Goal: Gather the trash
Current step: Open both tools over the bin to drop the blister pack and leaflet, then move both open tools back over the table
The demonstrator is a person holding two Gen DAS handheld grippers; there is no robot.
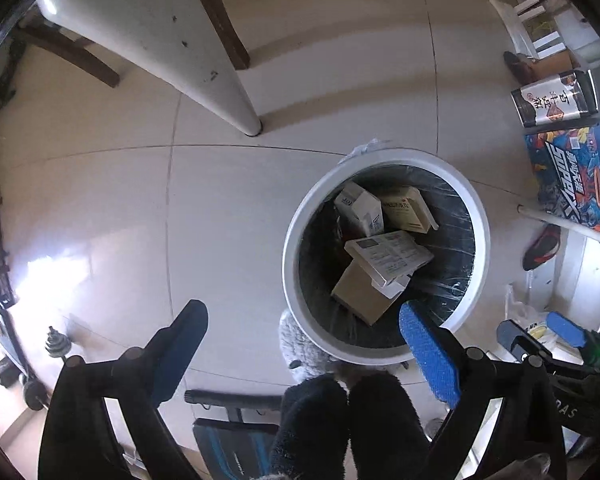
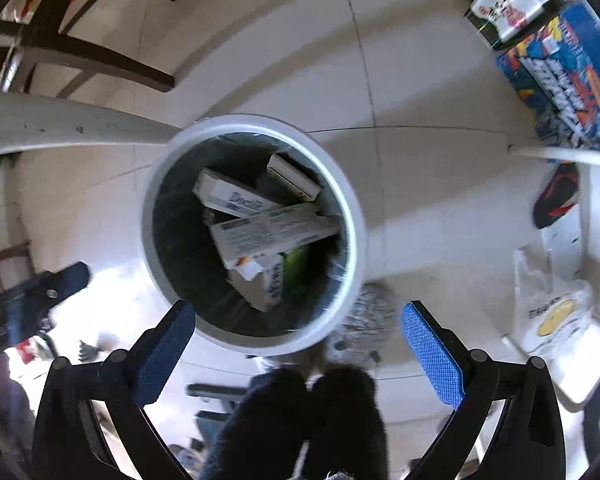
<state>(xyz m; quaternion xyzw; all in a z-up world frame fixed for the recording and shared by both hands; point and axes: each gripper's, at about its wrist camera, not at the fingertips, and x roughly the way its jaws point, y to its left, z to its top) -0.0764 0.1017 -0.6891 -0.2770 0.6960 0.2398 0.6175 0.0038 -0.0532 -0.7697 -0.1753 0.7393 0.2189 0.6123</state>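
- The left gripper [image 1: 302, 354] points down at the tiled floor [image 1: 108, 208]; its jaws stand wide apart with nothing between them.
- The right gripper [image 2: 298, 354] has its jaws spread wide too, and empty.
- The white bin [image 1: 386, 254] stands right of centre in the left wrist view, lined with a dark bag.
- Several cardboard boxes [image 1: 388, 258] lie piled inside the bin, some tilted.
- Two dark fuzzy slippers [image 1: 348, 420] show at the lower edge.
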